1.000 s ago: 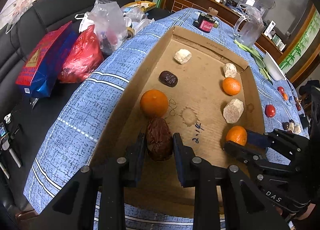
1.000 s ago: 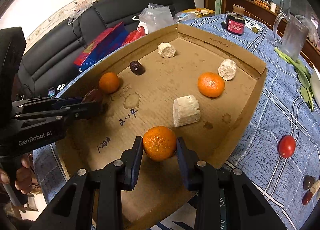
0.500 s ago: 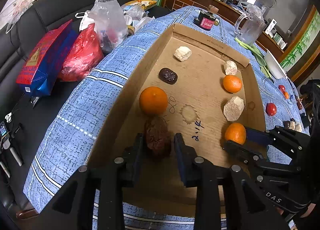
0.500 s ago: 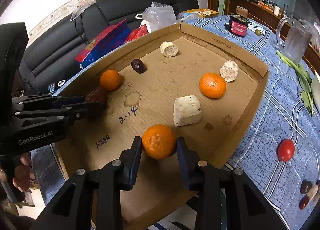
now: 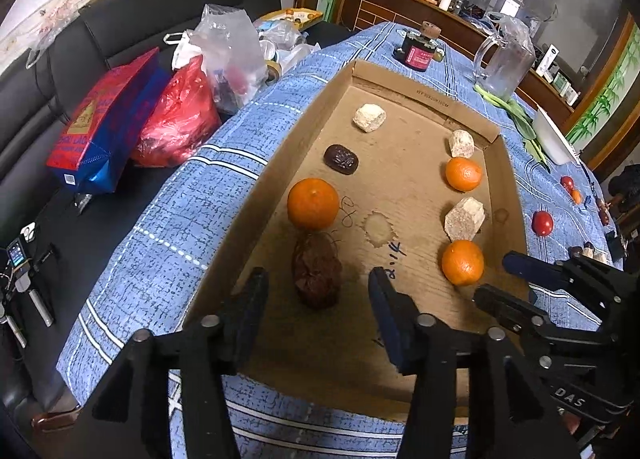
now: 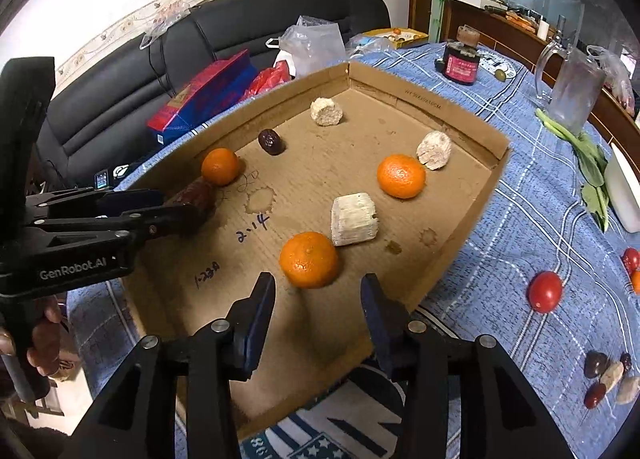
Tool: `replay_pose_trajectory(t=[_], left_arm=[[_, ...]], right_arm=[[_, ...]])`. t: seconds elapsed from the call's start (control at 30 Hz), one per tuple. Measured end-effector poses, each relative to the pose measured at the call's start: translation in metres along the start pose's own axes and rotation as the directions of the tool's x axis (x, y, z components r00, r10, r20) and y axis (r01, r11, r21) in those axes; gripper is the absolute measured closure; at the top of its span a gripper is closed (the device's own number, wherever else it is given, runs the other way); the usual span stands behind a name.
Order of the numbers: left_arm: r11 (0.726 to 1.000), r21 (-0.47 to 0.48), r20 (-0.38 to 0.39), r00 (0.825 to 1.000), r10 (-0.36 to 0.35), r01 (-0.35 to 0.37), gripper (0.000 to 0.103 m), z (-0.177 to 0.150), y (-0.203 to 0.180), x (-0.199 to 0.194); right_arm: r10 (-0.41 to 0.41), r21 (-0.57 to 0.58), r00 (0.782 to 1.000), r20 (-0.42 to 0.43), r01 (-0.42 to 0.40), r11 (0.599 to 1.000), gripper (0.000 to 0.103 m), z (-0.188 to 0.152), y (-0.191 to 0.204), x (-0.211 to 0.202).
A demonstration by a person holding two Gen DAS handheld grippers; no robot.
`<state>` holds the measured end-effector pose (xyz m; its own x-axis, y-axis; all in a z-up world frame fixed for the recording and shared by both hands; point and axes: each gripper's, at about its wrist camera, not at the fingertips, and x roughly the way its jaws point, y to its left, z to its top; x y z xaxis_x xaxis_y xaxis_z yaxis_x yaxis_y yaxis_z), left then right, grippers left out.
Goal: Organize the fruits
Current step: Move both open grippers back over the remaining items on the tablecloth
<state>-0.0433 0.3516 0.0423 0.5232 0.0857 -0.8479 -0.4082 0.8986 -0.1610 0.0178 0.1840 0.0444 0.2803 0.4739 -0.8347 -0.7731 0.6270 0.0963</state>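
A shallow cardboard tray (image 5: 506, 195), corrugated, brown and water-stained, with pen scribbles on its floor, sits on a worktop (image 5: 168, 227) covered in blue checked cloth. Inside I count eight pieces in two rows. Three are round, glossy tangerines: the near-right tangerine (image 6: 309, 259), the far-right tangerine (image 6: 401, 176) and the left tangerine (image 5: 313, 203). Three are pale, chalky, rough-cut blocks: the big block (image 6: 354, 213) just beside the near-right tangerine, the far-right block (image 6: 434, 150) touching the far-right tangerine, and the far-left block (image 5: 369, 117). Two are wrinkled dark dates: the large date (image 5: 317, 274), reddish-brown and oblong, lying against the left tangerine, and the small date (image 5: 341, 158), nearly black.

The left tongs (image 5: 316, 305) stand wide apart, their flat black fingers on either side of the large date's near end without touching it. The right tongs (image 6: 318, 305) are also spread wide, hovering just short of the near-right tangerine, which rests free on the cardboard.

On the cloth to the right of the tray lies a smooth red tomato (image 6: 545, 292), with a small heap of dates and pale bits (image 6: 608, 375) closer to the worktop's edge. Further back stand a clear glass jug (image 6: 570, 93) and a dark jar (image 6: 462, 61) with a red label. A black leather sofa (image 5: 100, 39) holds crinkled plastic bags (image 5: 176, 123).
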Motion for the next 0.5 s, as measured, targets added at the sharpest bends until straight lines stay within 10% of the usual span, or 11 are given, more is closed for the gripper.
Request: replay_pose_trajectory(t=[0.5], left_arm=[[0.996,0.055,0.116,0.991,0.062,-0.069,0.038,-0.003,-0.043,-0.032]], right_arm=[[-0.038,0.091,0.996,0.084,0.03,0.995,0.054,-0.04,-0.033,-0.065]])
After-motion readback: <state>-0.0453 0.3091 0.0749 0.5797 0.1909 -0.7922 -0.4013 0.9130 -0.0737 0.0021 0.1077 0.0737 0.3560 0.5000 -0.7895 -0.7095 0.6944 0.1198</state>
